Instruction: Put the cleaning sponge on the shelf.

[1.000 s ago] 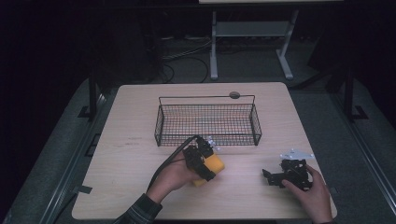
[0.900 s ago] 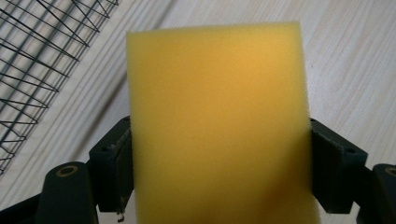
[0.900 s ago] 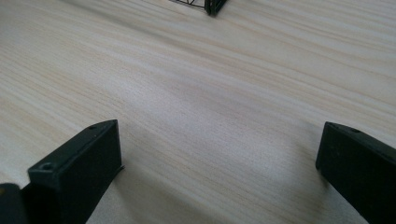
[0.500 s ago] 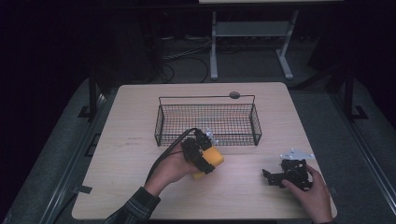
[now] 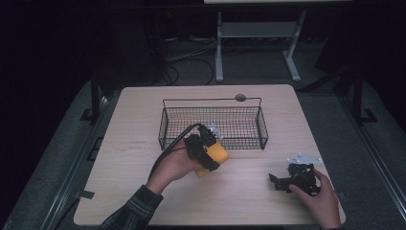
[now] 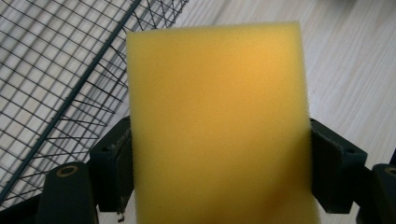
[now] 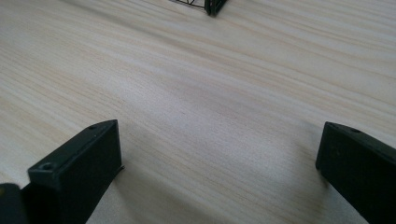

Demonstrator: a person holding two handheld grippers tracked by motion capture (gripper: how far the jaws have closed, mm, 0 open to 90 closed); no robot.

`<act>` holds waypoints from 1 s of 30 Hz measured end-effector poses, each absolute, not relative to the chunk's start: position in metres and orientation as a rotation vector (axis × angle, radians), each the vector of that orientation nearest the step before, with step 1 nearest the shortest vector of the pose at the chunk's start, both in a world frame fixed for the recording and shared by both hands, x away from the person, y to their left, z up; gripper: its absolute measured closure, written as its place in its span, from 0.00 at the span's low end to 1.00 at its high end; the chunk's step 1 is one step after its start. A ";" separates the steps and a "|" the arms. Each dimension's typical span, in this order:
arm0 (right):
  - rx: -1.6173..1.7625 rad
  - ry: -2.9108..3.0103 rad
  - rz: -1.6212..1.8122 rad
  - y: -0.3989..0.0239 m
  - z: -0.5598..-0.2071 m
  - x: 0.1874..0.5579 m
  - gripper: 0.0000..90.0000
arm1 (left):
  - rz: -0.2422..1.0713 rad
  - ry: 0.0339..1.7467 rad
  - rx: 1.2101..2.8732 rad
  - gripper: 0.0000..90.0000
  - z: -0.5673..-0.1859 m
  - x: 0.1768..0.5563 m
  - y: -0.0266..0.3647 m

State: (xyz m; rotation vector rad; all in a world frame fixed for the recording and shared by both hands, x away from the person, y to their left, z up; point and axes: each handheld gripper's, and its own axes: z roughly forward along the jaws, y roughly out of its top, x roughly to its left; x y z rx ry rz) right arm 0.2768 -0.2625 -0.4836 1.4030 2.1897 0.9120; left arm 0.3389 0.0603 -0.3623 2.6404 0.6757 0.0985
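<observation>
pinching a yellow sponge (image 6: 217, 126) across its sides, left gripper (image 5: 207, 149) pads (image 6: 114, 163) pressed into the foam, held above the table (image 5: 143, 143) just in front of the wire basket (image 5: 213, 122). right gripper (image 5: 292, 178) spread wide and empty, resting near the table's right edge. could snag the basket's near rim if carried in too low, or squirm loose, being soft foam. left gripper view gives the pad contact; high view gives the gap to the basket.
</observation>
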 end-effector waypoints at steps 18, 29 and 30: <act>1.400 2.190 0.912 -0.263 -0.484 0.277 0.00 | 0.144 0.733 2.609 0.25 -0.344 0.363 0.068; 1.403 2.190 0.912 -0.262 -0.484 0.277 0.00 | 0.179 0.804 2.576 0.25 -0.338 0.386 0.075; 1.403 2.189 0.912 -0.262 -0.484 0.277 0.00 | 0.180 0.810 2.575 0.25 -0.338 0.388 0.076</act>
